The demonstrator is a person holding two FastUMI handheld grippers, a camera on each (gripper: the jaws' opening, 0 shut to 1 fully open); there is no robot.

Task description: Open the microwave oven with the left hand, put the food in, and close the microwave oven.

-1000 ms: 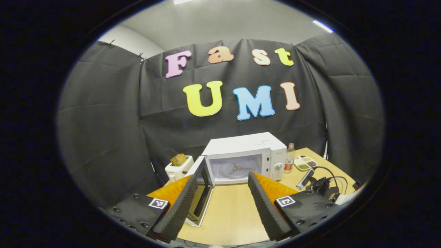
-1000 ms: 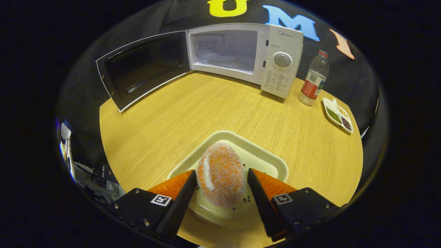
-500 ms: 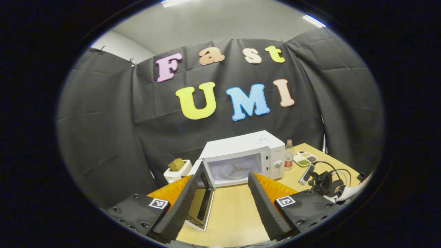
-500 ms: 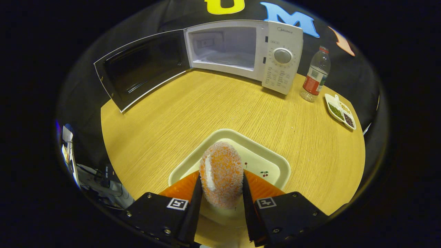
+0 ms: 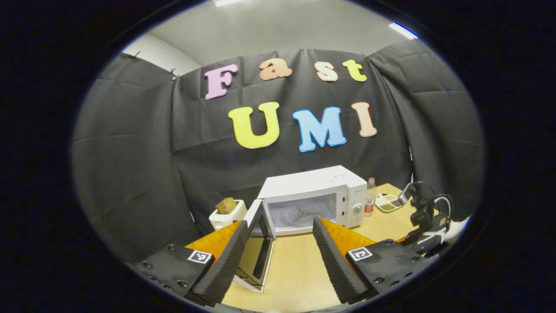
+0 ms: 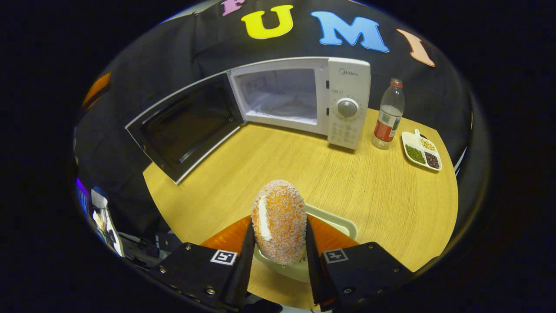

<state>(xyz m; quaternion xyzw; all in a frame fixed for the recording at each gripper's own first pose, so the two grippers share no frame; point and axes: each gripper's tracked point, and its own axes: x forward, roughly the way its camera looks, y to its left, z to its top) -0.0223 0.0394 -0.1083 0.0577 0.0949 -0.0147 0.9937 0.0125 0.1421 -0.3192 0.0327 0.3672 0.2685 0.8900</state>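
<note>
— Which step are you working on?

— Left to right: your left tongs (image 5: 276, 256) are hanging spread and empty before the open door (image 6: 184, 126) of the microwave (image 6: 299, 98). Your right tongs (image 6: 278, 256) are pinching the food (image 6: 279, 221) just above its tray (image 6: 334, 219) on the counter (image 6: 373, 191) — carry it level into the cavity.

The microwave (image 6: 304, 100) panel reads "Midea".
</note>
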